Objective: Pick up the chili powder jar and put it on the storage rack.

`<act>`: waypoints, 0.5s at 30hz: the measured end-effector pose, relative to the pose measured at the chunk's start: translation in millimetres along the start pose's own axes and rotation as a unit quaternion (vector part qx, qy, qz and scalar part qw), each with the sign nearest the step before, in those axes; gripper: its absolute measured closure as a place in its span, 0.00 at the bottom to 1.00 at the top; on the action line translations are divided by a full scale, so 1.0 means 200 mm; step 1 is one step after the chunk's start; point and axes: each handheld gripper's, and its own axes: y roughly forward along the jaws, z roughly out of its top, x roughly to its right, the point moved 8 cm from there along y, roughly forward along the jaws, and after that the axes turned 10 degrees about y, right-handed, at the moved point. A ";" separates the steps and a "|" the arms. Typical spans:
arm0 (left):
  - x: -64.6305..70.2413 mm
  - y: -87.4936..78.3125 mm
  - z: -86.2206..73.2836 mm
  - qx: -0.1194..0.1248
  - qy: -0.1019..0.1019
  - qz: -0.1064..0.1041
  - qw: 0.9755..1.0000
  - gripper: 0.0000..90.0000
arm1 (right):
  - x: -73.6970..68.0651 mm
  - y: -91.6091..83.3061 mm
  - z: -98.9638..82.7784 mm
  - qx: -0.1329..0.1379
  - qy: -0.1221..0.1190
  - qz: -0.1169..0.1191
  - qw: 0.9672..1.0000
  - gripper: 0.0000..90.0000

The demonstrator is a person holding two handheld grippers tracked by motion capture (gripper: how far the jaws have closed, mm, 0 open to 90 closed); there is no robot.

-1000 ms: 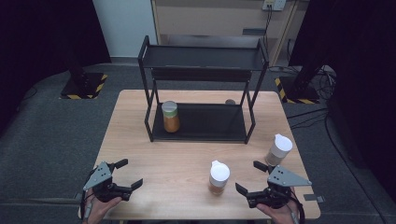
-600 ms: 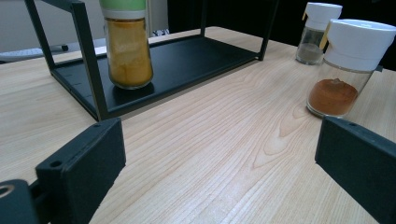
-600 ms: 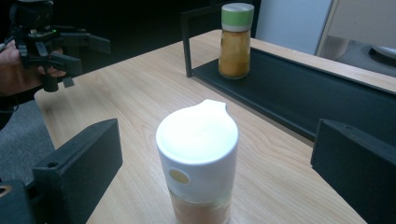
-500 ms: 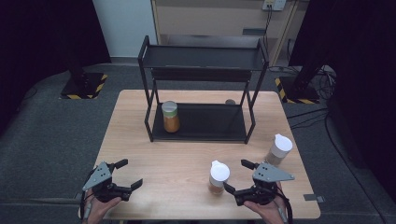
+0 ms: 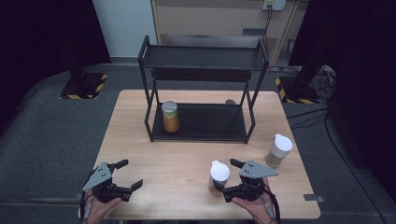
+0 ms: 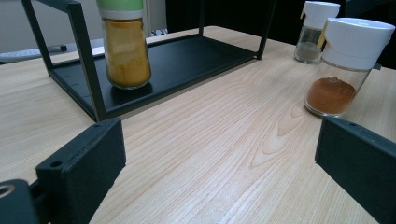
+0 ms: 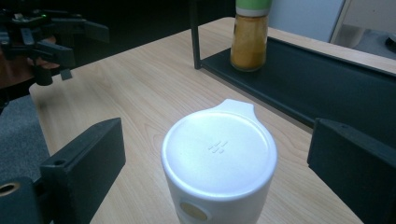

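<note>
Wooden table seen from above, with a black two-tier rack at its far middle. On the rack's lower shelf, at the left end, an upright jar of yellow powder with a green lid. Near the table's right edge, a white-capped shaker, upright, well apart from the rack. Near the front edge, right of centre, a second white-capped jar holding red-brown powder, upright on the bare wood. Right gripper held low at the front right, jaws wide on either side of that jar and just closing a little, pads not yet pressing on it. From the right gripper view, the jar's white lid centred between the two black jaws, with clear gaps on both sides, and the green-lidded jar beyond on the rack shelf. Left gripper at the front left corner, held in a hand, jaws spread wide with nothing between them, well apart from both jars. From the left gripper view, bare wood between the jaws, the red-brown jar off to the right.
</note>
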 end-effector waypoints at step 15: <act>0.00 0.00 0.00 0.000 0.000 0.000 1.000 0.01 | -0.01 0.11 -0.05 -0.020 0.004 -0.018 1.000 0.13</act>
